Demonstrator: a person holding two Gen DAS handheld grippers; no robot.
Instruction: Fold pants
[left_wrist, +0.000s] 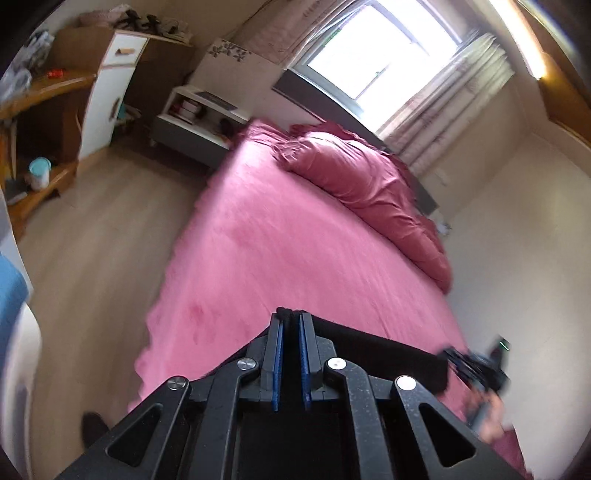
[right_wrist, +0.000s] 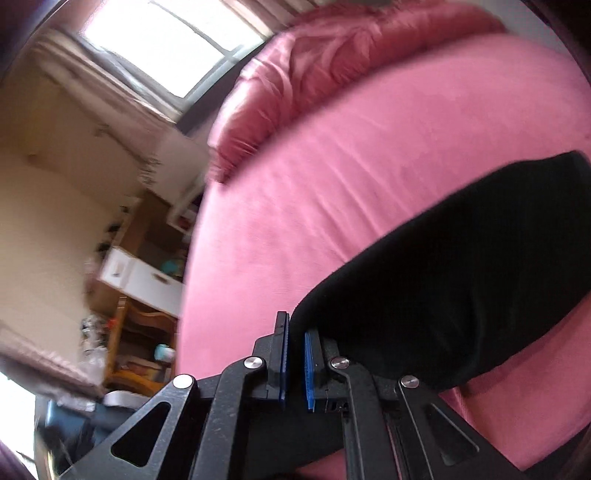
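My left gripper had its jaws drawn close together, and a small edge of the black pants was pinched at their tips. From there the dark cloth ran off to the right over the near part of the pink bed. At the far right of that view, blurred, I could make out my right gripper and the hand holding it at the other end of the same strip of cloth.

Further back a rumpled pink duvet lay along the bed's far side below the bright window, and a white cabinet stood to the left by the wooden floor.

Through the right wrist's view, my right gripper was likewise closed to a narrow slot. The pants came right up against the tips and bulged away to the right over the bed. The picture was smeared, so I thought the fabric was caught between the blue pads, though I could not swear to the exact bite.
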